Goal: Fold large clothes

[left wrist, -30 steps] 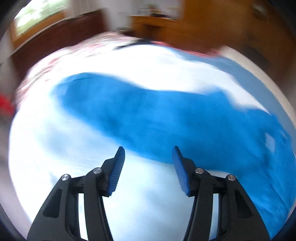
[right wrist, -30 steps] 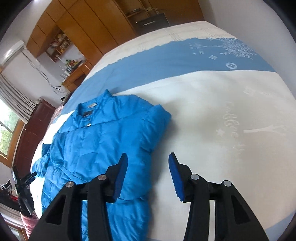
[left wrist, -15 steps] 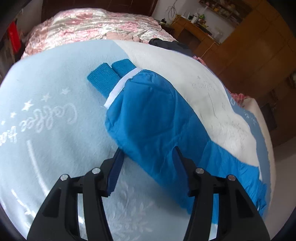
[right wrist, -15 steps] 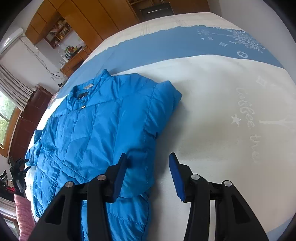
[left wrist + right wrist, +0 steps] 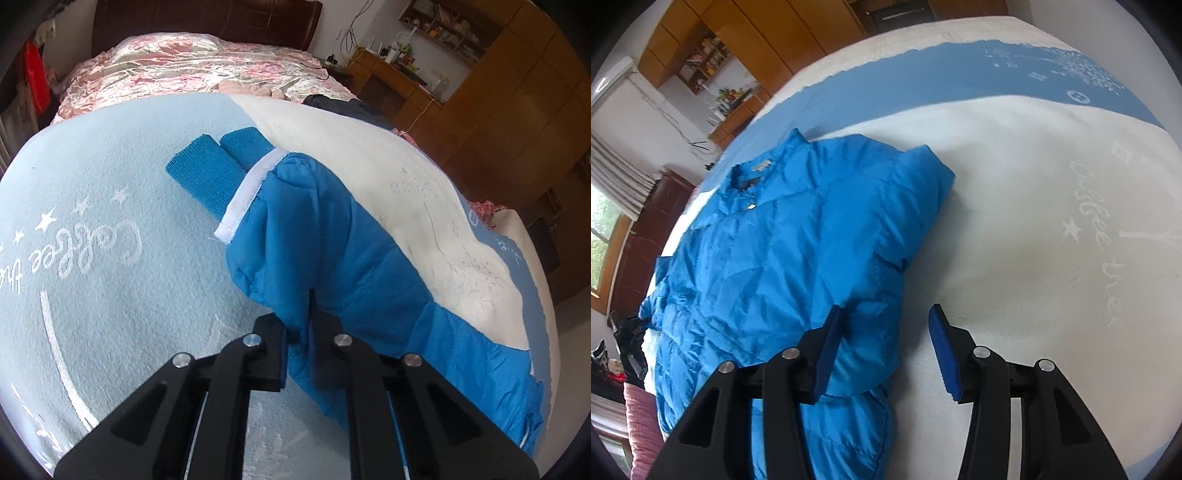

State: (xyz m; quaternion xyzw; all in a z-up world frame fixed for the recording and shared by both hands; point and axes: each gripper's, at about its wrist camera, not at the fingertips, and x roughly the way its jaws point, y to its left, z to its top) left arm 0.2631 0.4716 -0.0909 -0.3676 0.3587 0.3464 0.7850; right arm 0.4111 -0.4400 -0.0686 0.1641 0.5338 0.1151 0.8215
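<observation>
A bright blue puffer jacket (image 5: 783, 258) lies spread on a bed, collar toward the far wooden cupboards. One sleeve (image 5: 325, 236) stretches across the pale blue blanket, ending in a white trim and a ribbed blue cuff (image 5: 214, 170). My left gripper (image 5: 300, 343) is shut on a pinch of that sleeve's fabric near its lower edge. My right gripper (image 5: 884, 345) stands open just above the jacket's folded right edge; its left finger hangs over the fabric, its right finger over the white blanket, and the pads press on nothing.
The blanket (image 5: 1015, 192) is white with blue bands and stitched lettering. A pink floral quilt (image 5: 192, 70) lies at the head of the bed. Wooden cupboards (image 5: 798, 33) and a cluttered desk (image 5: 402, 77) stand beyond. Dark items (image 5: 628, 343) sit beside the bed.
My left gripper swung over to the sleeve and its jaws closed on the fabric. My right gripper sank slightly toward the jacket's edge, staying open.
</observation>
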